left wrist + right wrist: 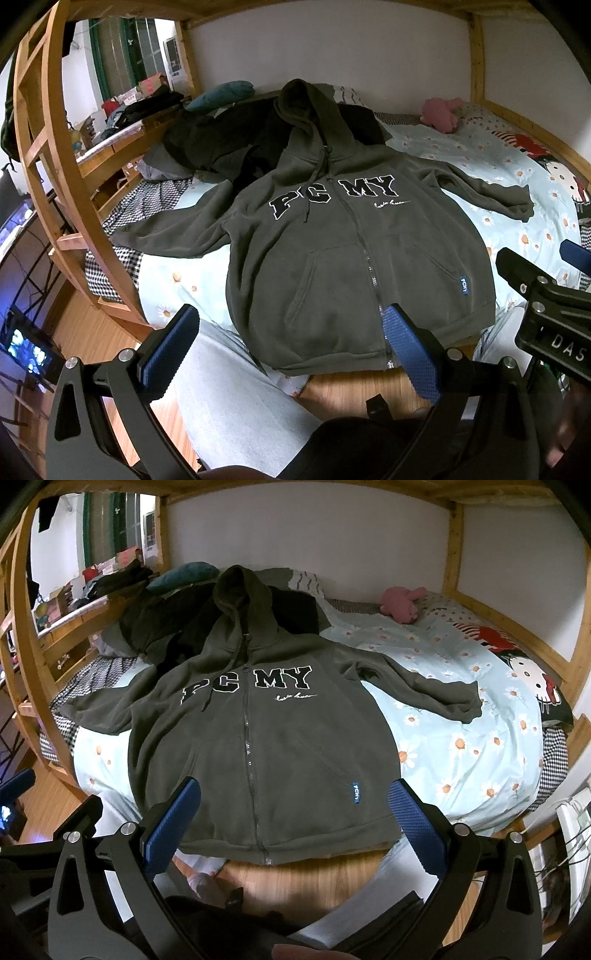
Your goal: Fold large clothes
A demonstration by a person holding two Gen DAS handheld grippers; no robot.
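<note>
A dark olive zip hoodie [351, 251] with "PC MY" lettering lies face up and spread flat on the bed, hood toward the wall, sleeves out to both sides, hem at the near bed edge. It also shows in the right wrist view [258, 738]. My left gripper [291, 332] is open and empty, held just short of the hem near the zipper's bottom. My right gripper [295, 808] is open and empty, above the hem. The right gripper's body shows at the right edge of the left wrist view [546, 306].
The bed has a light blue daisy sheet [461, 746] inside a wooden bunk frame [62, 177]. A heap of dark clothes [229, 140] lies behind the hoodie's left shoulder. A pink plush toy [400, 605] and a Hello Kitty pillow [528, 672] sit at the far right. Wooden floor lies below.
</note>
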